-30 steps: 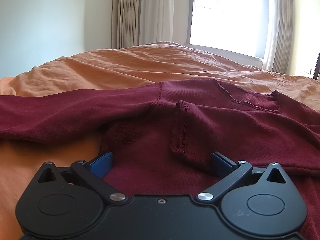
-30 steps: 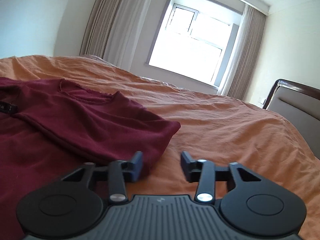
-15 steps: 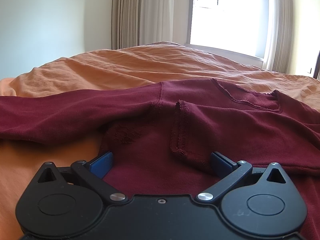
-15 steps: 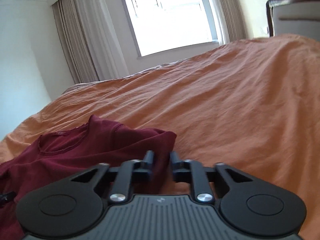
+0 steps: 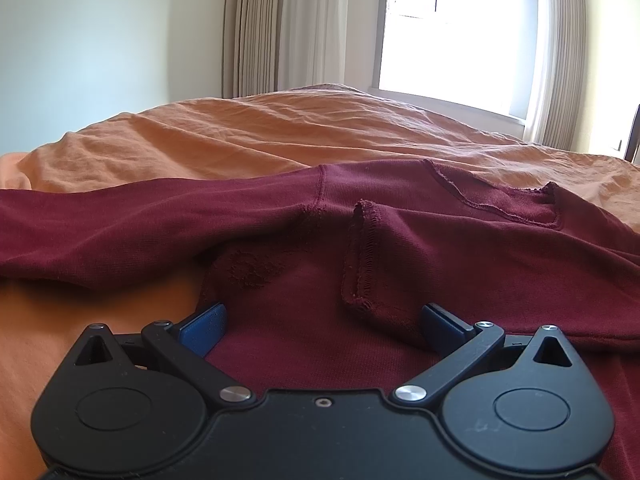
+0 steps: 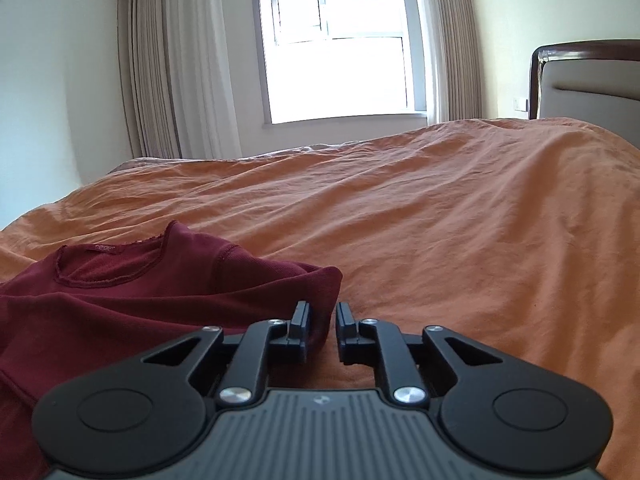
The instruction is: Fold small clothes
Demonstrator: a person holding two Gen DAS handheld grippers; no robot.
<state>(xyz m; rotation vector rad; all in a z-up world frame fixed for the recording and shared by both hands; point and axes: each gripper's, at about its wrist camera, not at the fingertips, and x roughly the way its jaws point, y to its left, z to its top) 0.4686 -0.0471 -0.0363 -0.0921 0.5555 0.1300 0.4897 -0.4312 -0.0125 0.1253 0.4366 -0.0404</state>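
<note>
1. Nearest the left wrist camera, the left gripper [image 5: 322,326] sits low over the maroon shirt [image 5: 460,264], its blue pads [image 5: 202,326] spread wide apart with flat cloth between them and nothing clamped.
2. Just beyond it, a sleeve cuff [image 5: 360,256] folded across the shirt's body lies with its stitched hem turned up.
3. Close to the right wrist camera, the right gripper [image 6: 322,326] has its jaws opening, a narrow gap between the pads, with the shirt's folded edge [image 6: 320,292] in that gap beside the left pad.
4. Farther off, the neckline [image 6: 100,268] faces up.
5. Beneath everything, the orange bed cover [image 6: 440,220] stretches to a curtained window [image 6: 336,48] and a headboard [image 6: 588,80].
</note>
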